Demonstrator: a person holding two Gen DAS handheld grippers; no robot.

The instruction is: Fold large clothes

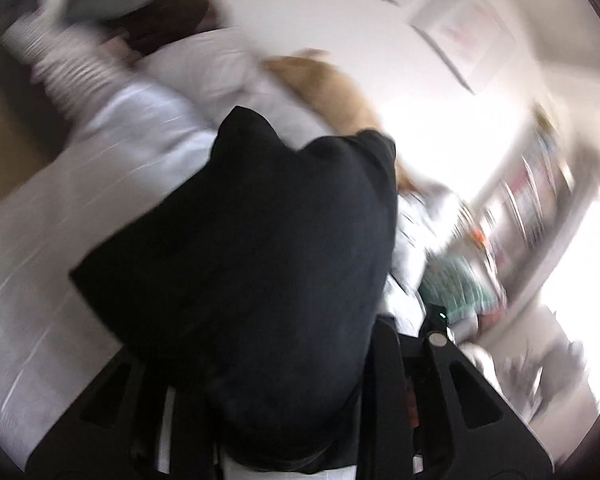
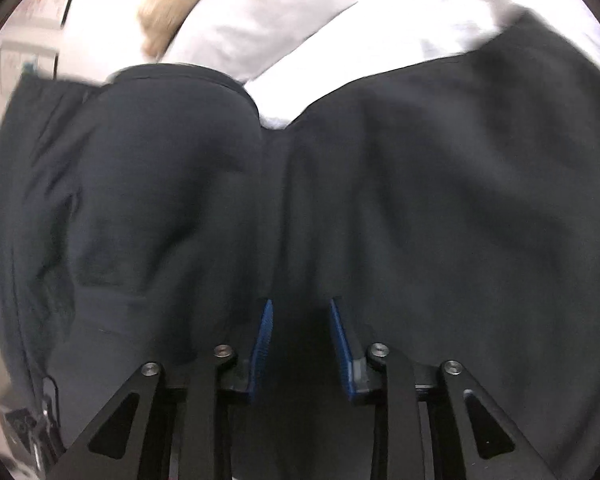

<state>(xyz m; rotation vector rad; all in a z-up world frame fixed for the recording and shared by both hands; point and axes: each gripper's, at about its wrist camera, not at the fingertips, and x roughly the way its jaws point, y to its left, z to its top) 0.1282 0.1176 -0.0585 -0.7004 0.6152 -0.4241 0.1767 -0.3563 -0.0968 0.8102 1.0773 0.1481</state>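
Note:
A large dark navy garment [image 1: 252, 248] is bunched up and hangs over my left gripper [image 1: 284, 420], hiding its fingertips. The view is motion-blurred. In the right wrist view the same dark garment [image 2: 420, 184] spreads wide over a white bed [image 2: 340, 52]. My right gripper [image 2: 300, 320] has its blue pads [image 2: 263, 336] a little apart with a fold of the dark cloth running between them.
White bedding [image 1: 132, 128] with pillows [image 1: 204, 64] lies behind, with a tan plush toy [image 1: 332, 88] and striped cloth [image 1: 60, 68]. A bookshelf [image 1: 532, 200] and bright window are at right. A tan plush toy [image 2: 168, 12] shows at upper left.

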